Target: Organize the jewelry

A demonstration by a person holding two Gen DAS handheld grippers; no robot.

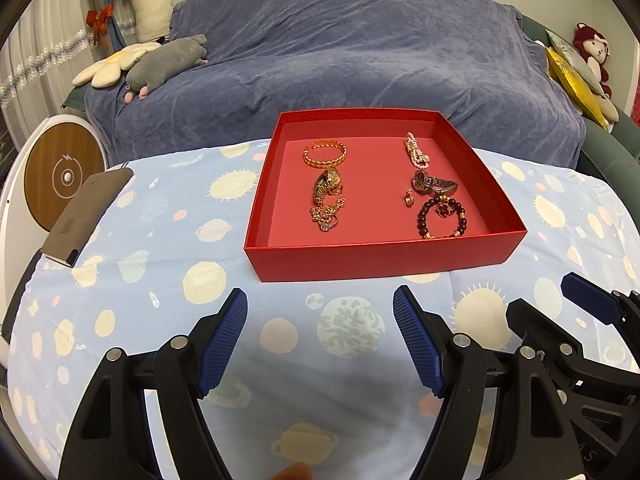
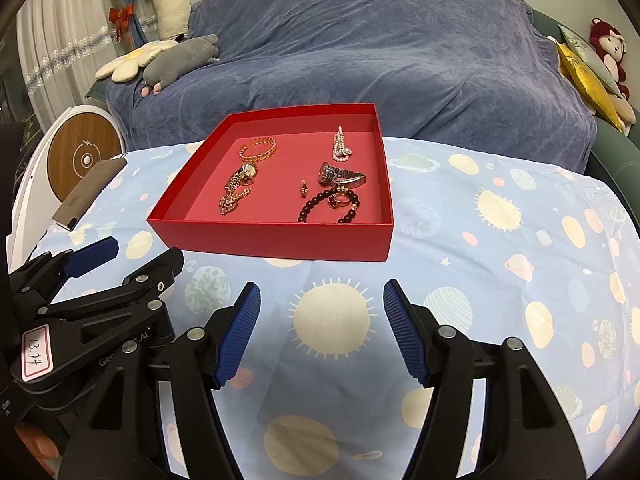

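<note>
With both your left gripper [image 1: 320, 304] and right gripper [image 2: 320, 298] hovering empty, jaws open, short of the red box [image 1: 380, 258] on the bench, watch the tangled gold chain [image 1: 326, 216] beside the gold watch [image 1: 327, 184]: pinching one could drag the other.

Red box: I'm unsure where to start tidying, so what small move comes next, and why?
Probably ease the right gripper forward toward the red box: both grippers hover open and empty short of it, and the dark bead bracelet lies nearest.
</note>
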